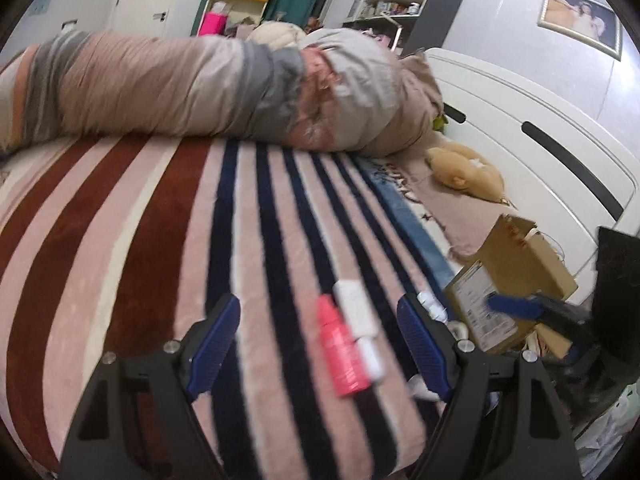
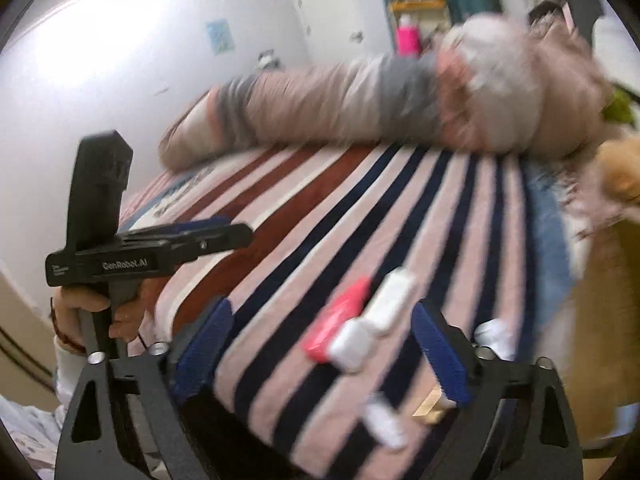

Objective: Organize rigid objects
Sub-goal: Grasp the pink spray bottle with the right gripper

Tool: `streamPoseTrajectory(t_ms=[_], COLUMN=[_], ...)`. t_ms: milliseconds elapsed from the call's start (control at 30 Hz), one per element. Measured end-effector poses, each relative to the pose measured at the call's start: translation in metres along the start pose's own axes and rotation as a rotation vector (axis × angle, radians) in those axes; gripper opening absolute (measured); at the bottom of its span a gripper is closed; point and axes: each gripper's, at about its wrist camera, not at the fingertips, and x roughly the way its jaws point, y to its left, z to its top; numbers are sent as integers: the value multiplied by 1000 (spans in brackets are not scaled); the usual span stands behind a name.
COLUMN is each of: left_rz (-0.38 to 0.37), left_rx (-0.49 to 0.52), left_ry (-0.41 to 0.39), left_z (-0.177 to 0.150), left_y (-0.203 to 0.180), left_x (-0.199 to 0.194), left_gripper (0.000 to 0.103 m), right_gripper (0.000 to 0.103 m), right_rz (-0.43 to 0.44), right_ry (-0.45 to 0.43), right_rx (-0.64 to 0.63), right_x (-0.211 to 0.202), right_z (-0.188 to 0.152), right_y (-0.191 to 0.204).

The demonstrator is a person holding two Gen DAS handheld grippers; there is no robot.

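On the striped blanket (image 1: 160, 240) lie a pink bottle (image 1: 340, 352), a white box (image 1: 354, 308) and a small white bottle (image 1: 370, 356), side by side. More small white pieces (image 1: 430, 306) sit by the bed edge. My left gripper (image 1: 318, 300) hovers open over them, its pads touching nothing. The right wrist view shows the same pink bottle (image 2: 340, 320), white box (image 2: 394, 300) and white bottle (image 2: 352, 344) ahead of my open right gripper (image 2: 322, 310), plus a loose white piece (image 2: 386, 426). A hand (image 2: 80, 312) holds the left gripper (image 2: 236, 228) at the left.
A rolled duvet (image 1: 200, 84) lies across the far side of the bed. A plush toy (image 1: 464, 172) rests by the white headboard (image 1: 520, 128). An open cardboard box (image 1: 520, 264) stands off the bed's right edge, with the right gripper's blue pad (image 1: 512, 306) over it.
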Motion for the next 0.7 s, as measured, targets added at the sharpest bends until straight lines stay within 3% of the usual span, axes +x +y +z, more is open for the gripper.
streamPoseTrajectory(t_ms=[67,200,400,500,700], left_rz=[-5,-7,-38,-48,-57], left_rx=[-12,-25,-40,-40,-49], left_ry=[12,44,65,66,72], left_z=[-10,-23,-28,-28,-28], left_y=[15,29,34,36,41], left_x=[2,9,14,14,17], left_gripper=[78,78,78,78,78], right_gripper=[67,58,50,50,45], right_rz=[32,32,38,-56,-99], right_ry=[86,181,238,266,246], right_rx=[36,122,210,226,242], right_x=[35,80,114,127,141], right_z=[-5,-17,-20,-20,-7], right_y=[3,1,-6,-9,-12])
